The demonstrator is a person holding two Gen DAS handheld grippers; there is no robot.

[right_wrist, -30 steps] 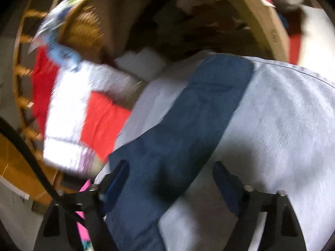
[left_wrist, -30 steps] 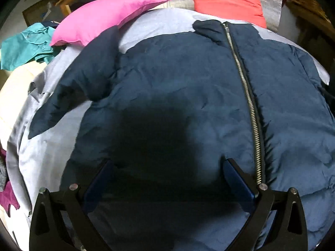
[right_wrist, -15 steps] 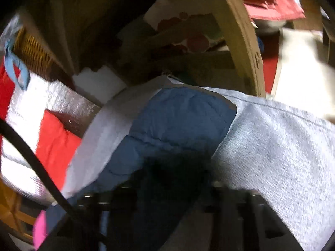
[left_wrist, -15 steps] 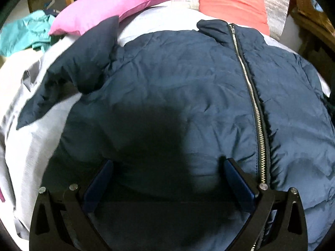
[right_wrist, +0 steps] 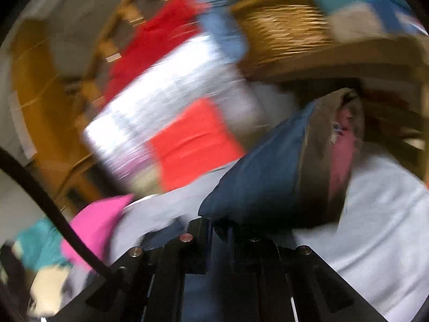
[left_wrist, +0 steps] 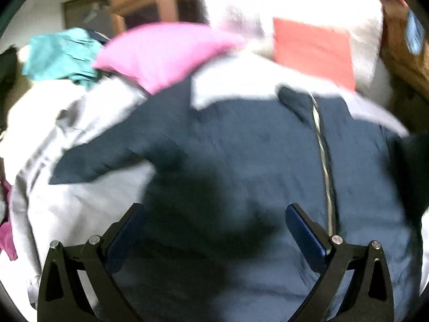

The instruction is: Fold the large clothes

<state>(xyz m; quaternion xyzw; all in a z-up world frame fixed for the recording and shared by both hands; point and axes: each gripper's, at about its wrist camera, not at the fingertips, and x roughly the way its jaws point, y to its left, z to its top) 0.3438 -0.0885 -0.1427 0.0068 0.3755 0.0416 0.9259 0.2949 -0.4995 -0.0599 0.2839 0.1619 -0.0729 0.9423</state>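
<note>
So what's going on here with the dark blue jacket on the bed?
A person holding a gripper in each hand is folding a navy jacket that lies zipped up on a light grey bedsheet. The right gripper has its jaws shut on the jacket's sleeve, whose cuff end stands lifted off the sheet. The left gripper hovers with jaws open over the jacket's body, holding nothing. A pink pillow lies at the head of the bed. Both pictures are blurred.
</note>
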